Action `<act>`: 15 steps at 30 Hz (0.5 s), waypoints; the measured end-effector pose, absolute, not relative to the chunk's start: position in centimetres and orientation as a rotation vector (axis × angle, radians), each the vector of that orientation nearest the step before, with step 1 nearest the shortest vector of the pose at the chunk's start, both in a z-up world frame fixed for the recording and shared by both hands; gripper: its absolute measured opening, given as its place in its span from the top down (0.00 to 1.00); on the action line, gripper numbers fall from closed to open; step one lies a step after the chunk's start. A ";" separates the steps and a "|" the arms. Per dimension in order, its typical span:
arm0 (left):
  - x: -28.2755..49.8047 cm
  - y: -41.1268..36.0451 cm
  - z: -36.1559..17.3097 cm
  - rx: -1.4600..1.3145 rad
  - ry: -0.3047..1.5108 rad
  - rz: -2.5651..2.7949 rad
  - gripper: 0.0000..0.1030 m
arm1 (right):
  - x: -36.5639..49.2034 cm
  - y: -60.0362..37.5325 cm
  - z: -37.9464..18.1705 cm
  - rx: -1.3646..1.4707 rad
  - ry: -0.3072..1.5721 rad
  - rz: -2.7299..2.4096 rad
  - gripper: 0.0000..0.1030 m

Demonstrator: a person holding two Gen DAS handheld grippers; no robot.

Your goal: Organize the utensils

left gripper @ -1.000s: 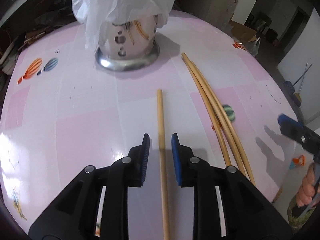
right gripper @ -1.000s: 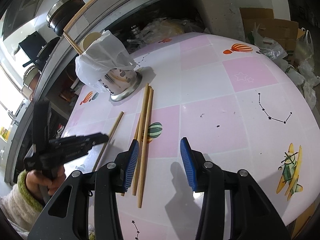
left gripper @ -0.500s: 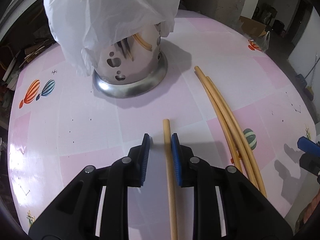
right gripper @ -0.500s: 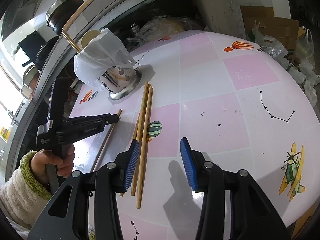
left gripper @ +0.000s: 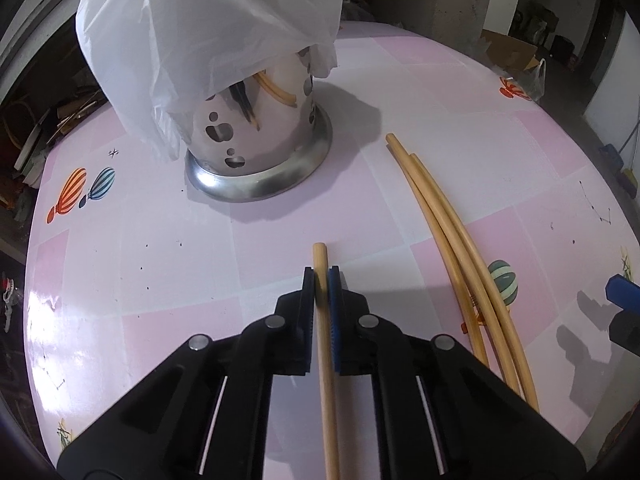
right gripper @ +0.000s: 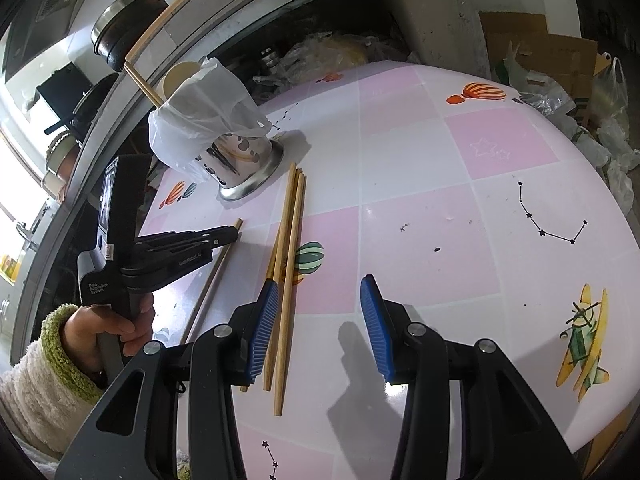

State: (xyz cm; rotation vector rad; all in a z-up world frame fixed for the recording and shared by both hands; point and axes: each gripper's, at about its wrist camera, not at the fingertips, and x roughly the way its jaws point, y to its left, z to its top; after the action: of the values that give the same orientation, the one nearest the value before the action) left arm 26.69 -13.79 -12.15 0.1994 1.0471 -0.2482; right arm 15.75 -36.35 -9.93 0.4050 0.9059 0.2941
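While the left gripper (left gripper: 321, 285) closes its fingers on the pale wooden chopstick (left gripper: 326, 360) lying on the pink worktop (left gripper: 160, 264), lift level; the right gripper's (right gripper: 320, 320) fingers stand spread, empty.

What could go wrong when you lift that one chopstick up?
The left tongs are closing on the chopstick near one end, so the long free part might swing or slip out. The holder is draped with a plastic bag, which could block the way in. The three other chopsticks lie close and could get bumped.
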 end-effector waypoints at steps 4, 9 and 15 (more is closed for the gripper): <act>26.9 -13.3 -12.2 0.156 1.048 -0.256 0.95 | 15.7 -36.4 -9.8 0.405 0.903 0.293 0.59; 26.7 -12.4 -11.7 0.122 1.035 -0.255 0.95 | 15.5 -36.4 -9.6 0.401 0.899 0.295 0.59; 25.7 -11.4 -9.0 0.075 0.970 -0.271 0.95 | 15.5 -36.4 -9.5 0.397 0.896 0.294 0.59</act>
State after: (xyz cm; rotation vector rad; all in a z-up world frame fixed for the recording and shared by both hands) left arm 25.67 -11.41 -9.03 0.0753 0.9701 -0.2711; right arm 15.46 -36.40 -9.47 0.3974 0.8963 0.2938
